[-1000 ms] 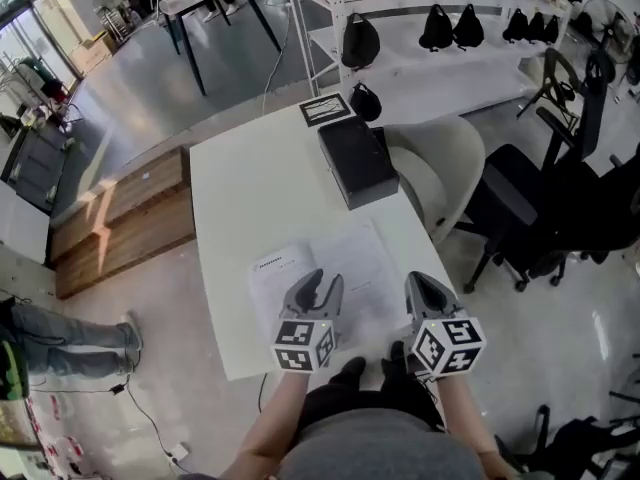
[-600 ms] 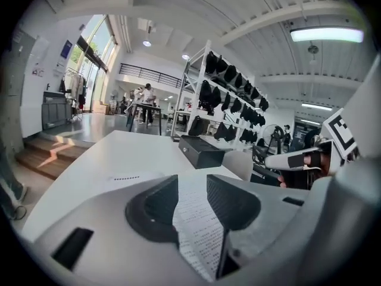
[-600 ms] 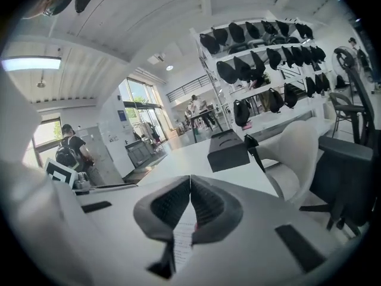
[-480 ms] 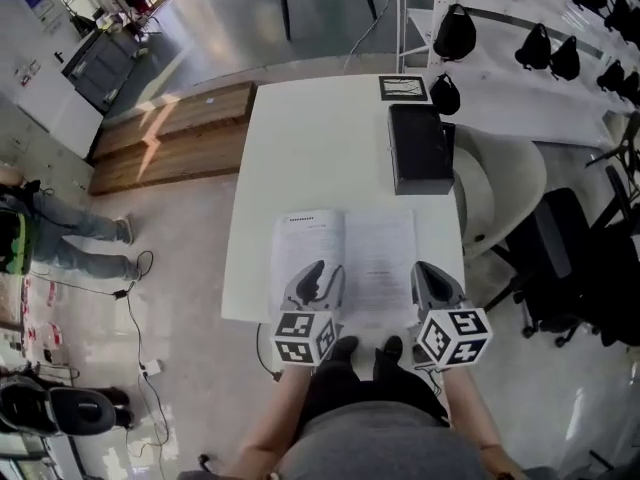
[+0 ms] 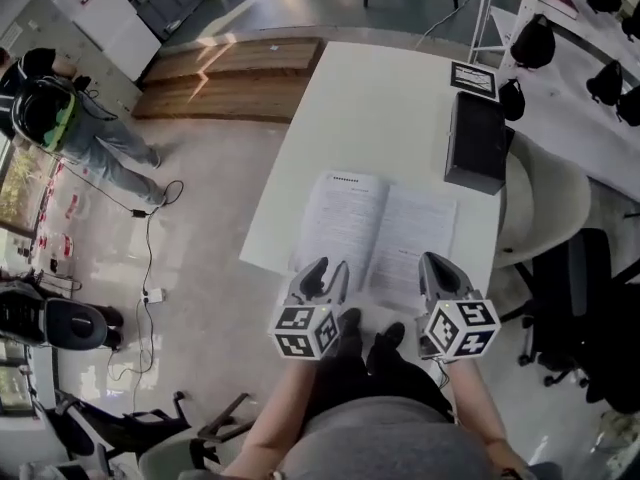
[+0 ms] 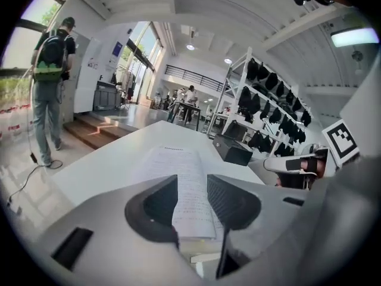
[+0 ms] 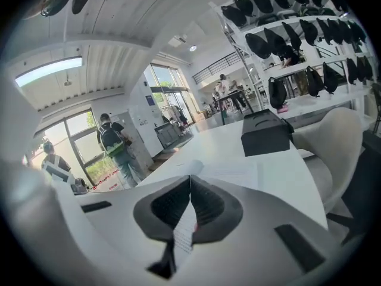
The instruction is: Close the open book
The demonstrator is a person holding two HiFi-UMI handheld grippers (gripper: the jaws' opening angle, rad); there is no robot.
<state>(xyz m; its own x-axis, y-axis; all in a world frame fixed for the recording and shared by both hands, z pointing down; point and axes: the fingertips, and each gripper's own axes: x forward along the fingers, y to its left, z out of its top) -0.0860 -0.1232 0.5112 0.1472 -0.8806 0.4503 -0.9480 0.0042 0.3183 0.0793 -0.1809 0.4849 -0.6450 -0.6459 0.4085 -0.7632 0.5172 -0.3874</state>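
Between the jaws of the left gripper [image 6: 192, 185] there is only open air. They stand apart and have just been opening a little, and the printed left page of the book [image 5: 375, 230] shows through the gap without being pinched. The right gripper [image 7: 190, 180] has its jaws together at the tips. A strip of print shows in the slot below the tips, but it looks like the page lying beyond rather than paper caught between them.

Both grippers hang over the near edge of the book, the left over its near left corner and the right over its near right corner. Whether either one touches the paper I cannot tell.

The book lies spread flat at the near end of the white table [image 5: 390, 98], with its spine running from near to far. It looks like a thin softcover: light, limp, and likely to bend rather than swing over as one stiff board. Loose leaves could fan out or crease. On so smooth a tabletop it would probably skid if pushed sideways.

The best hold seems to be the outer edge of one half, cover and pages together. The other gripper would then steady the opposite half near the spine.

Farther off on the right sits a black box [image 5: 476, 140], with a marker card [image 5: 473, 79] beyond it. A pale chair [image 5: 545, 203] stands just beside the table's right edge.
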